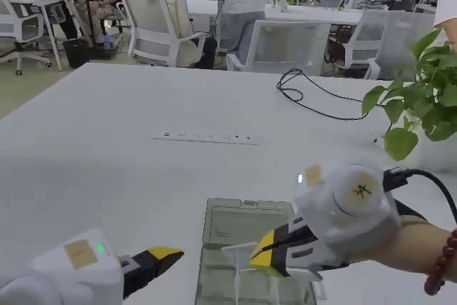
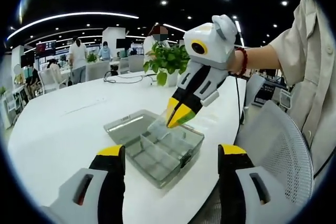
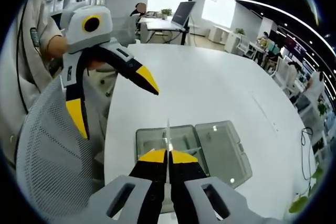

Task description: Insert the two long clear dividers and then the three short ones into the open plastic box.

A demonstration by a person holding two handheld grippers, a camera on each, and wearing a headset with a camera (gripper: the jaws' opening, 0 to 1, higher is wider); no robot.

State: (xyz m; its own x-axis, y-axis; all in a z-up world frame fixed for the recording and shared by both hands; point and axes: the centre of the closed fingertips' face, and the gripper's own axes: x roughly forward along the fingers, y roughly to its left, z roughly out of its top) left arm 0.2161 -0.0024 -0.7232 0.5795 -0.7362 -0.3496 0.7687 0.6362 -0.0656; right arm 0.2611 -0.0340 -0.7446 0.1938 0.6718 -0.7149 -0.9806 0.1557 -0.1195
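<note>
The open clear plastic box [image 1: 214,276] lies near the table's front edge, its lid [image 1: 246,225] folded flat beyond the base. Clear dividers stand in the base [image 2: 152,153], forming compartments. My right gripper [image 1: 258,256] hovers just over the base, shut on a short clear divider [image 1: 238,251]; that divider [image 3: 168,132] appears edge-on between the right gripper's [image 3: 168,156] jaws. My left gripper [image 1: 156,261] is held to the left of the box, open and holding nothing. In the left gripper view, my left gripper [image 2: 170,150] frames the box and the right gripper [image 2: 176,119].
A white power strip [image 1: 206,136] lies mid-table, with a black cable [image 1: 307,94] behind it. A potted plant [image 1: 421,105] stands at the right edge. A grey mesh chair [image 2: 278,145] sits by the table's near side. People and office chairs fill the background.
</note>
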